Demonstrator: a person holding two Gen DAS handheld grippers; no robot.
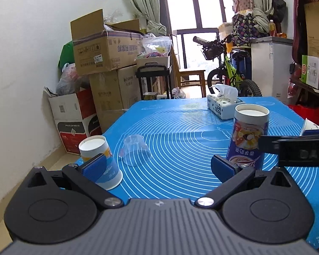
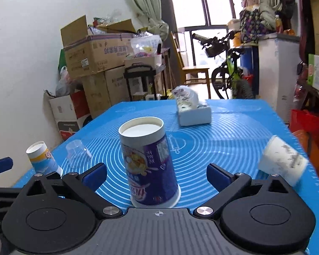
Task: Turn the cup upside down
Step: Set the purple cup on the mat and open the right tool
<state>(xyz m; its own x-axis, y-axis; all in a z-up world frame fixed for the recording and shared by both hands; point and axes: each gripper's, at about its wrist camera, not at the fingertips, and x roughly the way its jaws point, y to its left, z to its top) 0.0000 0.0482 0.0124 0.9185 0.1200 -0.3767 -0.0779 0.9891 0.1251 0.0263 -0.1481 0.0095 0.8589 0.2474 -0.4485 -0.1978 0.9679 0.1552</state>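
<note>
Right wrist view has the purple cup (image 2: 150,163) inverted mid-mat (image 2: 234,140) between the right gripper's (image 2: 157,177) spread, empty fingers, the left gripper (image 1: 159,165) likewise open, so a careless retreat could clip and topple the tall cup.

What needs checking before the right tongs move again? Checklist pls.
1. Right tongs open: ok, jaws wide, one pad on either side of the purple cup.
2. Purple cup inverted: ok, wide rim on the blue mat, recessed base up.
3. Pads off the purple cup: ok, a gap shows on both sides.
4. White cup inverted: not ok, it lies on its side at the right and is blurred.
5. Left tongs free: ok, open and holding nothing.
6. Blue-and-white cup inverted: ok, base up on the mat's left edge.
</note>
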